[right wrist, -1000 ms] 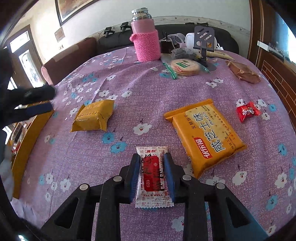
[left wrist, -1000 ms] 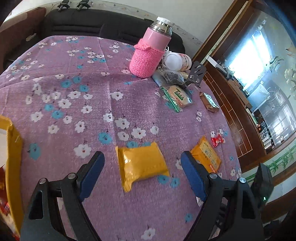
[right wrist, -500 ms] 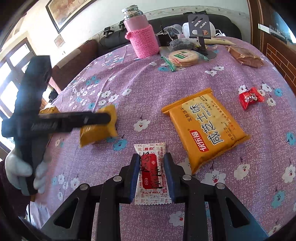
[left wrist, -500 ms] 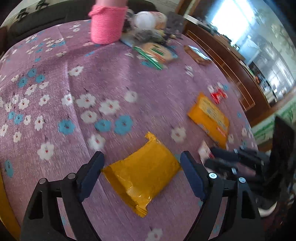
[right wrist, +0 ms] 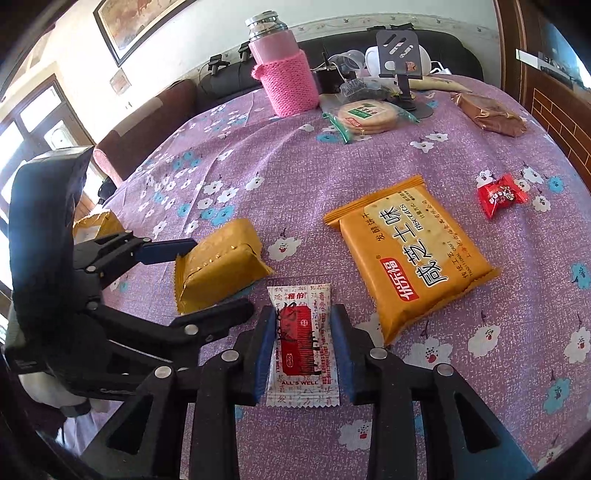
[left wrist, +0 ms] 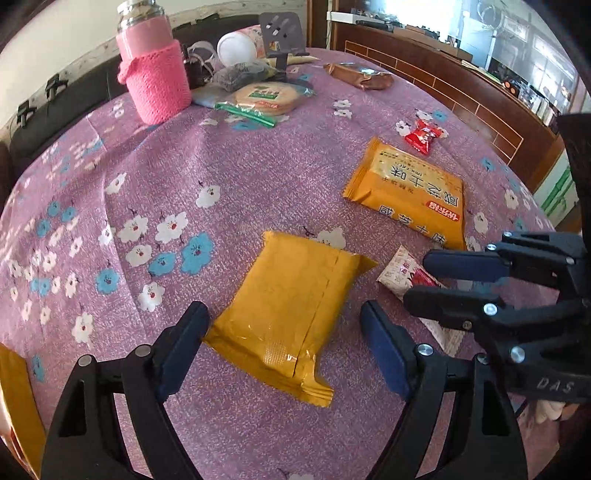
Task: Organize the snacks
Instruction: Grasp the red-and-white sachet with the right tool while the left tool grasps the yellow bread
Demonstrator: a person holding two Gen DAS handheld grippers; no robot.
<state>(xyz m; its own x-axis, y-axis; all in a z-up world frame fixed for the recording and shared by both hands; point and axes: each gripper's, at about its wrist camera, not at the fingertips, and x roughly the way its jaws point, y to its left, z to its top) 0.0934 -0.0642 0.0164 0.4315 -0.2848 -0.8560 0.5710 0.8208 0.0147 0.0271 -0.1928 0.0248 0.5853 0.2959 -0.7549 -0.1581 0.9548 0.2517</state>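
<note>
Left gripper (left wrist: 284,332) now straddles the plain yellow packet (left wrist: 291,314); jaws wide, not yet gripping.
A second ago it hung back from it; right gripper (right wrist: 303,334) stays clenched on the red-and-white sachet (right wrist: 301,343) on the floral tablecloth (left wrist: 221,173); a two-handed pickup looks imminent.

Glossy crinkled foil yellow packet (left wrist: 291,314) lies on matt woven tablecloth (left wrist: 221,177); flask (right wrist: 284,70) wears rough knitted wool.

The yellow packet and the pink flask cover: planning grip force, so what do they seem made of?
The yellow packet looks like thin glossy plastic film: it shines, creases, and has crimped sealed ends. The pink flask cover looks like knitted yarn, matte with visible stitch rows; the flask's cap looks like shiny metal.
</note>
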